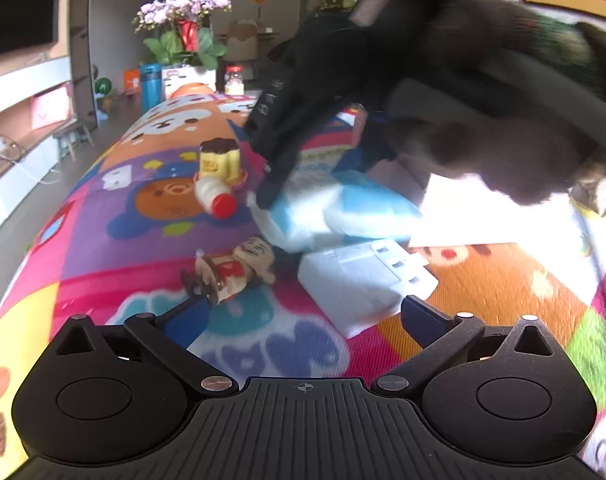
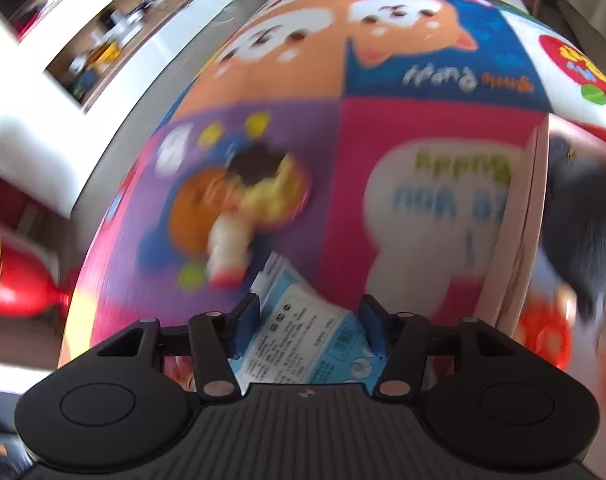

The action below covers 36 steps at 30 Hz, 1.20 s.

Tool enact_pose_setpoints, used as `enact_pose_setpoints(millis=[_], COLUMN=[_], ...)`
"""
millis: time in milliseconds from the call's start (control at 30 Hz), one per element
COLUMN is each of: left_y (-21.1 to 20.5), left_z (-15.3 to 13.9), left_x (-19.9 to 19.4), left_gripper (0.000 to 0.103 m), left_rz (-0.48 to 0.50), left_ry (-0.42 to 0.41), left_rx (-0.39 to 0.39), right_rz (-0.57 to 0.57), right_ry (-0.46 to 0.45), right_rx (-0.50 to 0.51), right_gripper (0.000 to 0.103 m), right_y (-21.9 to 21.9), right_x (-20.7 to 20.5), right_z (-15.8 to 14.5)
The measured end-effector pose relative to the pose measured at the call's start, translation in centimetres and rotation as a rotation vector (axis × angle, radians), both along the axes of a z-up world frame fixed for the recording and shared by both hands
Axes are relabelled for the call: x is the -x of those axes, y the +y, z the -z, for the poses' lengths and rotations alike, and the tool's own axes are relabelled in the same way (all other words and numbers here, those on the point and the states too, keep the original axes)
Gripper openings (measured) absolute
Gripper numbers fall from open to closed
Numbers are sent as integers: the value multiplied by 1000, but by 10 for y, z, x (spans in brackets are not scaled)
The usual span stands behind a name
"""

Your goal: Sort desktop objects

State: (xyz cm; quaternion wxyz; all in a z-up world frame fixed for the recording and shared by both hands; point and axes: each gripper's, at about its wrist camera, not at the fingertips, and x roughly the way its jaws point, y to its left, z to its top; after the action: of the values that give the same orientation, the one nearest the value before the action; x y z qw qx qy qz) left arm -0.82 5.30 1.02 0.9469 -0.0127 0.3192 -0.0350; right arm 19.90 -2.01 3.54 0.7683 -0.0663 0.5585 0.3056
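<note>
A blue-and-white packet point(image 2: 303, 332) sits between the blue pads point(image 2: 247, 320) of my right gripper point(image 2: 309, 324), which is shut on it. It stays sharp while the table behind is blurred. From the left wrist view, the right gripper point(image 1: 269, 192) comes down from above in a gloved hand onto the packet's point(image 1: 343, 208) left end. My left gripper point(image 1: 303, 312) is open and holds nothing, low over the colourful cartoon cloth point(image 1: 103, 248). Just past it are a toy figure point(image 1: 235, 268) on its side and a white box point(image 1: 363, 280). Further off are a red-capped bottle point(image 1: 217, 196) and a yellow toy point(image 1: 219, 160).
A pale box wall point(image 2: 537, 208) stands right of the packet, with something dark point(image 2: 583, 232) behind it. At the table's far end are a blue tumbler point(image 1: 150, 84), a jar point(image 1: 234, 80) and a pot of flowers point(image 1: 187, 28). The cloth's left edge drops to the floor.
</note>
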Motion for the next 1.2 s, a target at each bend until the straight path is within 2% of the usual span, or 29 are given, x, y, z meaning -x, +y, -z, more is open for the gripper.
enact_pose_setpoints(millis=[100, 233, 267, 333, 433, 600, 733, 767, 800, 833, 867, 900, 1000, 1100, 1200], left_y=[2, 4, 6, 10, 23, 51, 54, 52, 48, 46, 44, 42, 36, 25, 10], left_z=[0, 0, 0, -2, -8, -24, -34, -36, -38, -39, -40, -40, -37, -32, -24], left_x=[10, 24, 27, 32, 40, 47, 49, 51, 52, 53, 53, 53, 49, 46, 39], left_gripper=[103, 103, 103, 103, 103, 103, 103, 103, 103, 103, 103, 103, 103, 103, 103], left_rz=[30, 60, 54, 19, -75, -210, -233, -225, -216, -210, -207, -206, -205, -176, -128], left_ry=[20, 25, 23, 25, 22, 12, 10, 6, 3, 0, 0, 3, 22, 41, 60], left_rx=[32, 61, 59, 30, -14, -8, 2, -4, -12, -20, -25, -28, -34, -32, -33], right_rz=[-63, -136, -154, -188, -259, -412, -442, -441, -436, -426, -403, -376, -266, -104, 59], right_ry=[-85, -319, -369, -432, -532, -668, -772, -782, -792, -792, -794, -790, -731, -526, -303], right_rx=[1, -44, -47, -57, -20, 46, 112, 112, 105, 114, 111, 92, 11, -154, -305], right_gripper=[57, 61, 66, 67, 67, 67, 67, 65, 48, 44, 33, 27, 17, 13, 12], right_y=[-13, -44, -52, -67, -81, -74, -54, -52, -52, -52, -53, -59, -86, -134, -189], right_x=[35, 91, 106, 131, 165, 211, 218, 218, 218, 218, 217, 217, 211, 192, 168], right_z=[-14, -43, -45, -45, -32, 1, 26, 27, 28, 27, 25, 21, 3, -15, -14])
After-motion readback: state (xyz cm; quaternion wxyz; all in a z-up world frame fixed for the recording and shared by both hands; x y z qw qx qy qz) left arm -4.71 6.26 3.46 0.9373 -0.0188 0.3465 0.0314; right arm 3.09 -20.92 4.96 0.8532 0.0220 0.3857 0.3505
